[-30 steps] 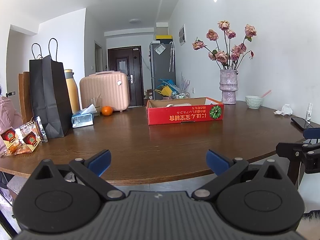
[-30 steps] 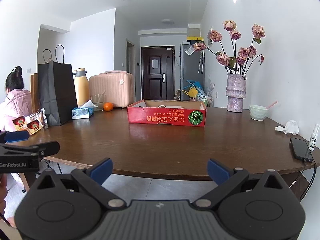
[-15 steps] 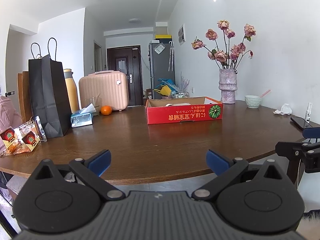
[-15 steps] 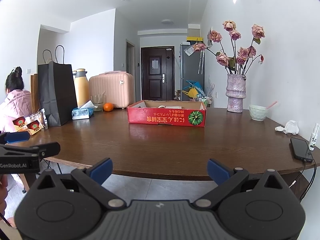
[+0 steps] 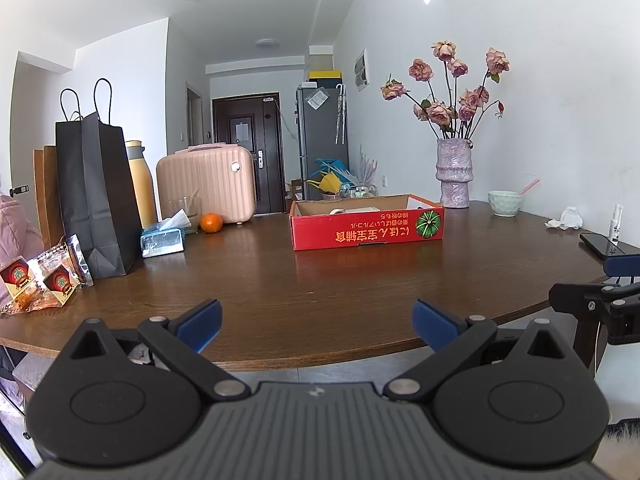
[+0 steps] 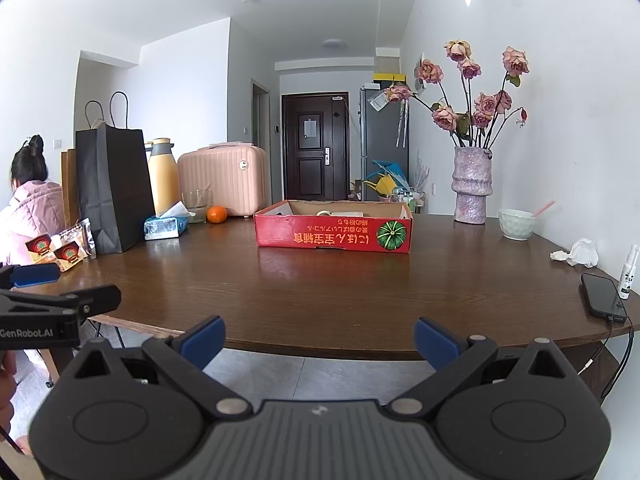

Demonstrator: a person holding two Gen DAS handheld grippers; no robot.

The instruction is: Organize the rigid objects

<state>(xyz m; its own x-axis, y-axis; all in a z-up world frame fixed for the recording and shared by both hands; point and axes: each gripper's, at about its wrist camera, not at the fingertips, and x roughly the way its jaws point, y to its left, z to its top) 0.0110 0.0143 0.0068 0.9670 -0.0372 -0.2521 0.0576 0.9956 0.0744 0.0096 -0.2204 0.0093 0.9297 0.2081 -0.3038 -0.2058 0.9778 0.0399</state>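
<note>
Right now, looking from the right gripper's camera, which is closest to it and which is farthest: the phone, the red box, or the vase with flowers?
1. Phone: nearest, at the table's right edge.
2. Red box: mid-table, straight ahead of the right gripper.
3. Vase: farthest, back right by the wall.

dark wood table [image 5: 320, 280], rounded edge. on it: red cardboard box [image 5: 368, 228] mid-table; pink vase [image 5: 455, 172] and pale bowl [image 5: 505, 202] far right; crumpled tissue [image 5: 566, 218], spray bottle [image 5: 616, 224], phone [image 5: 600, 243] at right edge; black paper bag [image 5: 96, 196], tissue pack [image 5: 162, 237], orange [image 5: 211, 223], pink case [image 5: 206, 184], snack packets [image 5: 44, 280] left.
</note>
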